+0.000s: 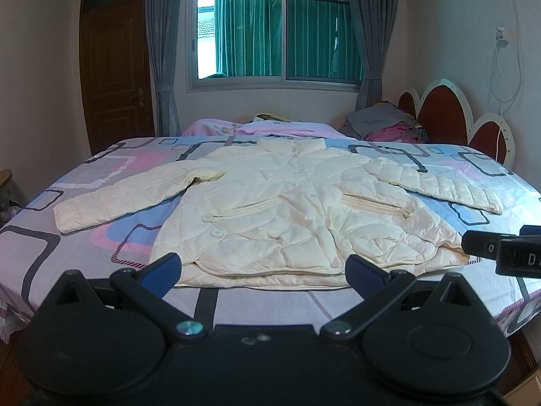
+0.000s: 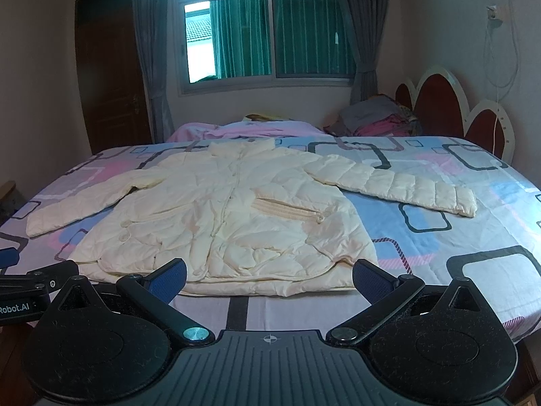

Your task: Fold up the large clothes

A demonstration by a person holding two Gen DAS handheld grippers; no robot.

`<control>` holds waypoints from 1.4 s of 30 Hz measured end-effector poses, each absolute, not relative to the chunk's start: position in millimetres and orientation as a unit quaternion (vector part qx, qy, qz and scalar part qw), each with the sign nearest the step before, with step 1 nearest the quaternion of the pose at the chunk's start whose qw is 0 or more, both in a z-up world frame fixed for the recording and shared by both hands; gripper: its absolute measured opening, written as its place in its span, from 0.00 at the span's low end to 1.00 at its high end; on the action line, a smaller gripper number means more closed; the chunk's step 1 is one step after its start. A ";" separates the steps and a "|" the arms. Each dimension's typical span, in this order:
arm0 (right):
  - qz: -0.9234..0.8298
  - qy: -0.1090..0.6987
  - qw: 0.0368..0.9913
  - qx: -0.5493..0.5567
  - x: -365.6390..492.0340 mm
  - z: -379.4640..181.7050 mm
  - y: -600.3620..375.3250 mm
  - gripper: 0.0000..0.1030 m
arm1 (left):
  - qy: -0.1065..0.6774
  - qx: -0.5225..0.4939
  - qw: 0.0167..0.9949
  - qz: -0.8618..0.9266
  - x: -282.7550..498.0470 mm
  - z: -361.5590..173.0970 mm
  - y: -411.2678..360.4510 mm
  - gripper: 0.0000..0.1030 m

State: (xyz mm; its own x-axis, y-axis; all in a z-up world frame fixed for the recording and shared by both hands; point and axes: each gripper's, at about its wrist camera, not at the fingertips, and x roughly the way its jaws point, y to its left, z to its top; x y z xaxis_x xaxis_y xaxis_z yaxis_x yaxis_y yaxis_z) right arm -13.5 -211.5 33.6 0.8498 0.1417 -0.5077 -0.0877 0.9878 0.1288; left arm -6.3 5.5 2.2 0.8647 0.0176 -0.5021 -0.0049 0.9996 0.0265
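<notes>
The cream quilted jacket (image 1: 290, 209) is laid flat, front up, on the bed (image 1: 270, 304), collar toward the window and hem toward the cameras. Both sleeves are spread outward: the left sleeve (image 1: 121, 199) angles to the near left, and the right sleeve (image 2: 405, 182) stretches to the right. No fold is seen in the body or sleeves, so the task is judged to be at its start, with the approach step in hand.

The left tongs (image 1: 263, 267) are held spread wide and empty, just short of the hem. The right tongs (image 2: 270, 275) are likewise spread apart with nothing between them, near the hem's right half.

For the next move, a sleeve cuff or shoulder would probably need to be pinched and carried across the chest, with the puffy fabric gripped deeply enough not to slip.
</notes>
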 end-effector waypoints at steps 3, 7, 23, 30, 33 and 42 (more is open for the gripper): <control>0.060 0.267 0.961 0.050 -13.0 33.7 -211.3 1.00 | 0.258 0.012 0.966 0.007 -7.8 6.5 3.9 1.00; 0.061 0.266 0.961 0.048 -12.9 33.7 -209.4 1.00 | 0.257 0.012 0.966 0.009 -8.9 7.7 4.1 1.00; 0.060 0.266 0.961 0.047 -12.6 32.7 -207.3 1.00 | 0.256 0.011 0.967 0.011 -10.1 6.1 5.8 1.00; 0.037 0.264 0.962 0.051 10.4 36.6 -214.9 1.00 | 0.245 0.018 0.969 0.020 8.9 11.0 15.2 1.00; 0.028 0.264 0.963 0.051 28.2 37.3 -218.5 1.00 | 0.238 0.016 0.971 0.030 25.3 14.3 19.8 1.00; 0.002 0.266 0.963 0.049 97.5 34.1 -223.7 1.00 | 0.228 -0.026 0.973 0.011 94.5 12.4 34.3 1.00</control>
State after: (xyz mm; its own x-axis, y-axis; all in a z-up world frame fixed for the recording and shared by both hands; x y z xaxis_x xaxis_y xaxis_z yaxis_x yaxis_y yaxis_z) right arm 97.5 -223.7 34.1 0.8582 0.0289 -0.5125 0.0228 0.9953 0.0944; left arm 94.5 34.3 12.4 0.8956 0.0104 -0.4448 -0.0341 0.9984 -0.0453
